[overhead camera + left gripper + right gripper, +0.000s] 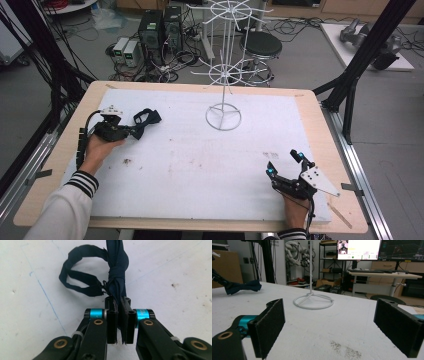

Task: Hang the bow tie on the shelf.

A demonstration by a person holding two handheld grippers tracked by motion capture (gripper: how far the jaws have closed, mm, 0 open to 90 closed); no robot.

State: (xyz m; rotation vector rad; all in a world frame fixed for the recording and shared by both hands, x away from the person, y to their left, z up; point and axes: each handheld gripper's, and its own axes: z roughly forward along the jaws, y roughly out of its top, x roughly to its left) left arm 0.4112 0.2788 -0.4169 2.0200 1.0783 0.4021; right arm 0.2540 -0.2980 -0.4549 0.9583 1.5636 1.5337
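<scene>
A dark navy fabric bow tie with a thin neck strap [145, 120] lies near the left edge of the counter [200, 165], a white-covered wooden table. The left gripper [131, 131] has its jaws pinched tight on one wing of the bow, beside the centre knot; in the left gripper view the cloth [117, 272] bunches between the pads. It looks light, soft and floppy, so it would likely droop and swing when lifted; the knot seems the firmest hold. The right gripper [284, 163] rests near the right front corner, jaws wide apart and empty. A white wire display stand [223, 117] sits towards the far edge.
</scene>
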